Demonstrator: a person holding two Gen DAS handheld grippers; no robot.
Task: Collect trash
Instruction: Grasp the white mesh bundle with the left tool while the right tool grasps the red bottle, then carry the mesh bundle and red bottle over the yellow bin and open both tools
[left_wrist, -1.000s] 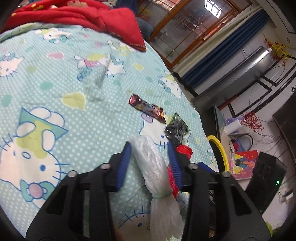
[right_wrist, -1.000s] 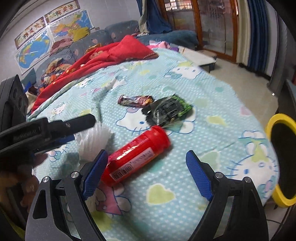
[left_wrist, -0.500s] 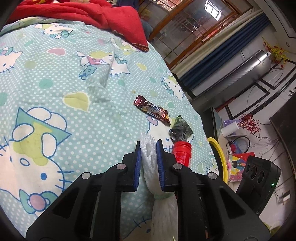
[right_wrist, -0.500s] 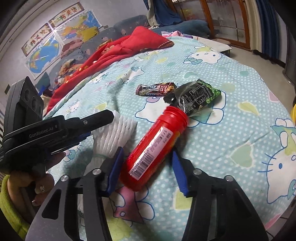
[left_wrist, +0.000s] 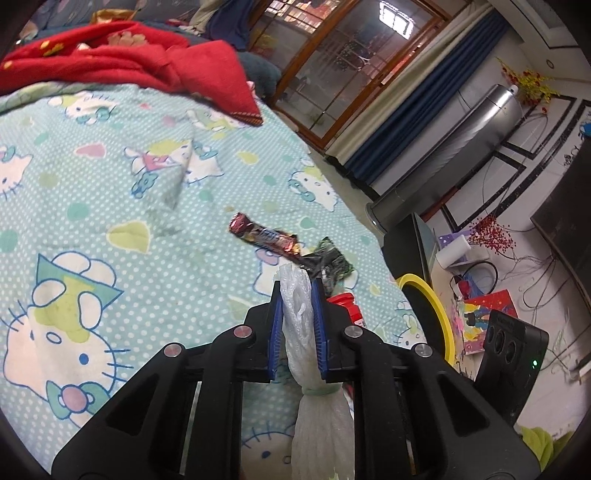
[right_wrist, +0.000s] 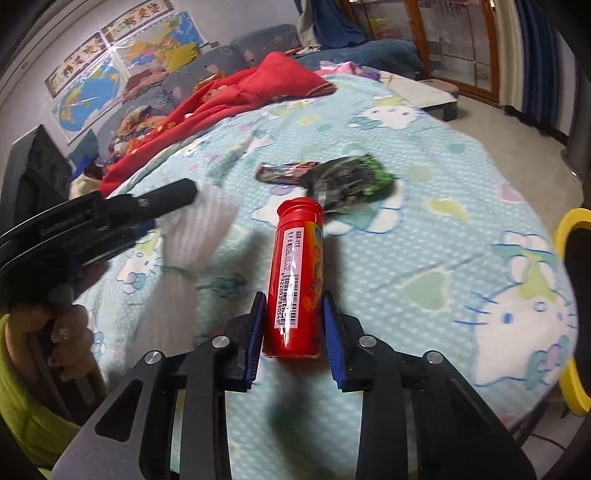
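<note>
Left tongs (left_wrist: 297, 314): clamped on the white foam net (left_wrist: 300, 325), blue pads pressed into its sides. The net's tied lower half hangs below the jaws, toward the camera. In the right view the net looks raised clear of the bed (right_wrist: 424, 258), though blur makes the gap hard to judge.

Right tongs (right_wrist: 295, 332): jaws closing around the base of the red tube (right_wrist: 297, 273). The tube lies between the pads with its capped end pointing away. The left pad is right against it; a thin gap seems to remain at the right pad, so I judge the grip not yet firm. The tube rests on the bed.

Still on the bed, untouched: a dark candy wrapper (left_wrist: 264, 236) and a black-and-green packet (left_wrist: 327, 260), lying just beyond the tube's cap, near each other, the packet's edge close to the cap.

A yellow-rimmed bin (left_wrist: 424, 314) stands beside the bed at its edge; likely the drop point. Its inside is not visible, so I cannot tell whether anything is in it.

Progress, as judged: early. One piece in hand, a second nearly gripped, two left to pick up, nothing visibly binned.

Red blanket (left_wrist: 129, 62) at the far end of the bed, not part of the job.
</note>
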